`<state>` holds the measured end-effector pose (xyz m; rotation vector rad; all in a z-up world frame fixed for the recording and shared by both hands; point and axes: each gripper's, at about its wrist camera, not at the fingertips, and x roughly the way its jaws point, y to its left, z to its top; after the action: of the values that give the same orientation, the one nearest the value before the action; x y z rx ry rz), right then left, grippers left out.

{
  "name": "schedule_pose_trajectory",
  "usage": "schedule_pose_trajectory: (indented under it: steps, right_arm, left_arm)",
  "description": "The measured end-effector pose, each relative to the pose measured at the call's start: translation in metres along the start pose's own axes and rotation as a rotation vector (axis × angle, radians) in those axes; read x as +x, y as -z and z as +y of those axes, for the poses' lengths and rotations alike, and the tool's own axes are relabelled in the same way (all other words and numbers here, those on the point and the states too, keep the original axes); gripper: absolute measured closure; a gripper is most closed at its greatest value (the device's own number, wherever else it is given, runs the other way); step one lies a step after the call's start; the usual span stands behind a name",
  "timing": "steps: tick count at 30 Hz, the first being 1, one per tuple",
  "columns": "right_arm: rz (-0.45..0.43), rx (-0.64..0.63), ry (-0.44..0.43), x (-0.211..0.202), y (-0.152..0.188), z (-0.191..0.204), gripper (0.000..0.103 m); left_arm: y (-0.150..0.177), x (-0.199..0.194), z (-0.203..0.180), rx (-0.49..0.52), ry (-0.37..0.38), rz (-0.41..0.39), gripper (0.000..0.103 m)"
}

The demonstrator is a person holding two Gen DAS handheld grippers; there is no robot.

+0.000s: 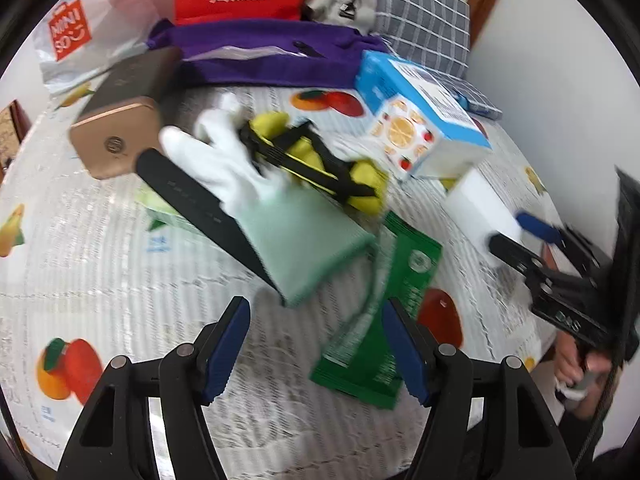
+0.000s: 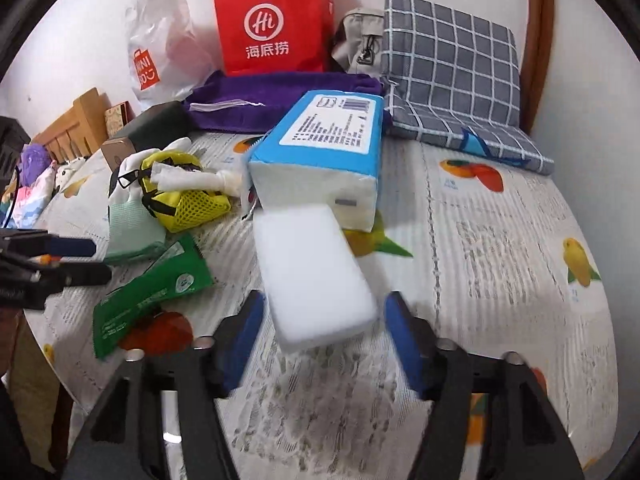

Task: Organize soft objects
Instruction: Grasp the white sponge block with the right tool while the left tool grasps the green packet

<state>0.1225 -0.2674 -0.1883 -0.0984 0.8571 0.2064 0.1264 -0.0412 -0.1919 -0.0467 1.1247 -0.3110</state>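
A white sponge block lies between the blue pads of my right gripper, with a gap on each side, so the gripper is open. The left wrist view shows the same sponge at the tips of the right gripper. My left gripper hangs open over the tablecloth with nothing between its pads. A green packet lies by its right finger. Ahead lie a white and green glove and a yellow mesh bag. A blue tissue pack sits behind the sponge.
A purple cloth, a red paper bag, a plastic shopping bag and a grey checked cushion line the back wall. A brown box and black strap lie left. The fruit-print tablecloth is bare at right.
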Motion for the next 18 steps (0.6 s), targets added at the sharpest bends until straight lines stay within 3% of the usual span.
schedule_pose_trajectory:
  steps: [6, 8, 9, 11, 18]
  right_arm:
    - [0.040, -0.009, -0.019, 0.028, -0.005, 0.001, 0.030]
    - [0.002, -0.003, -0.008, 0.024, -0.001, -0.001, 0.040]
    - [0.001, 0.005, -0.012, 0.022, -0.001, -0.003, 0.052]
    - [0.004, 0.036, -0.046, 0.016, 0.002, -0.011, 0.052]
    - [-0.026, 0.078, -0.045, -0.007, 0.009, -0.024, 0.052]
  left_arm:
    - [0.005, 0.014, -0.016, 0.068, -0.017, 0.039, 0.037]
    - [0.006, 0.016, -0.021, 0.095, -0.034, 0.029, 0.037]
    - [0.005, 0.017, -0.023, 0.107, -0.034, 0.030, 0.036]
    - [0.005, 0.019, -0.028, 0.123, -0.031, 0.029, 0.035]
    - [0.004, 0.025, -0.051, 0.189, -0.017, 0.026, 0.033]
